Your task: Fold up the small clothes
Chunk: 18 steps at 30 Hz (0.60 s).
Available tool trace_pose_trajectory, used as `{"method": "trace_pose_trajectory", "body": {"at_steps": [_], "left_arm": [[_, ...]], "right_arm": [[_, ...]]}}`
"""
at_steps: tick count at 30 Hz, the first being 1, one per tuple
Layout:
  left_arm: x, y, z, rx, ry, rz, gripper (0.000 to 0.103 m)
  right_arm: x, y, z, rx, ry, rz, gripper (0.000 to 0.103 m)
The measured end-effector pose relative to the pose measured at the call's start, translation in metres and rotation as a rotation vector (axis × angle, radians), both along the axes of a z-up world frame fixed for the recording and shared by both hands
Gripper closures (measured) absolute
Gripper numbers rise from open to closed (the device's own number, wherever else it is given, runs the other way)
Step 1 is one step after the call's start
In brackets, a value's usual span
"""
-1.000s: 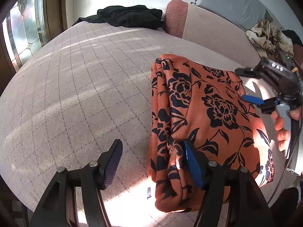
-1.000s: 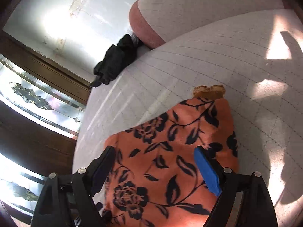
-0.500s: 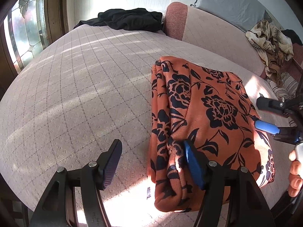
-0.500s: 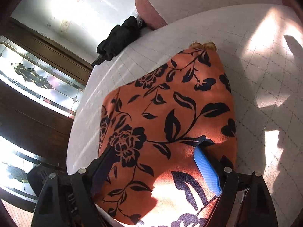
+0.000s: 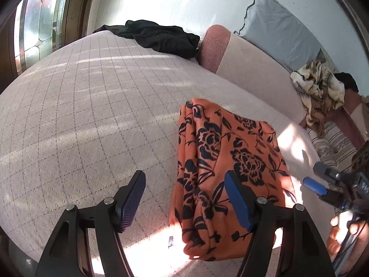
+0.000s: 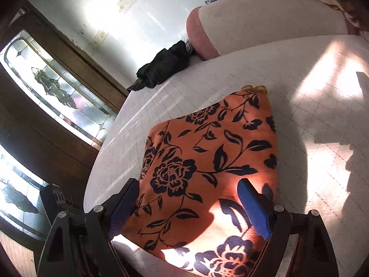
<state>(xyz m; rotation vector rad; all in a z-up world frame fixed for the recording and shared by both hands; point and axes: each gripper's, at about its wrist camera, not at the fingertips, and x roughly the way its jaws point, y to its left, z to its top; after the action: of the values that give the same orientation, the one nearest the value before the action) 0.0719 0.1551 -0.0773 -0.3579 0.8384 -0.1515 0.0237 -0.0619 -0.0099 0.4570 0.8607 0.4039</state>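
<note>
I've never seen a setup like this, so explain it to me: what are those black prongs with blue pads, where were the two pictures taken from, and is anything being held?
Those are two hand-held grippers, each with a fisheye camera looking along its jaws. One picture looks out from the left gripper, the other from the right gripper. A folded orange cloth with black flowers lies on a pale quilted bed; a crumpled black garment lies at the far end. The left jaws have just been opening. Both grippers are open and hold nothing. A hand carries the right gripper.
</note>
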Motion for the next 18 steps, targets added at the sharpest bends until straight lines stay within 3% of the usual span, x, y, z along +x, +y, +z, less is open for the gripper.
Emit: {"method": "trace_pose_trajectory", "body": {"at_steps": [4,7,10,11,13,14,15,17,18], "left_arm": [[0.024,-0.011,-0.005,0.007,0.059,-0.063,0.024],[0.043,-0.020,-0.009,0.029,0.084,-0.087,0.024],[0.062,-0.029,-0.026,0.065,0.163,-0.110,0.024],[0.066,-0.030,-0.033,0.079,0.196,-0.111,0.026],[0.069,-0.028,-0.039,0.014,0.205,-0.144,0.047],[0.069,-0.028,-0.038,0.000,0.205,-0.146,0.050],[0.068,-0.030,-0.036,0.008,0.195,-0.155,0.057],[0.065,-0.034,-0.036,0.040,0.175,-0.167,0.058],[0.064,-0.036,-0.036,0.047,0.170,-0.169,0.058]], "right_arm": [[0.008,-0.042,-0.036,0.027,0.132,-0.097,0.014],[0.012,-0.049,-0.047,0.072,0.140,-0.088,0.014],[0.025,-0.047,-0.061,0.126,0.185,-0.074,0.014],[0.029,-0.045,-0.067,0.138,0.204,-0.058,0.014],[0.036,-0.040,-0.074,0.169,0.229,-0.035,0.015],[0.037,-0.038,-0.073,0.178,0.215,-0.019,0.020],[0.036,-0.034,-0.070,0.169,0.208,-0.002,0.036],[0.034,-0.031,-0.064,0.102,0.189,-0.005,0.060],[0.033,-0.033,-0.062,0.090,0.183,-0.008,0.065]]}}
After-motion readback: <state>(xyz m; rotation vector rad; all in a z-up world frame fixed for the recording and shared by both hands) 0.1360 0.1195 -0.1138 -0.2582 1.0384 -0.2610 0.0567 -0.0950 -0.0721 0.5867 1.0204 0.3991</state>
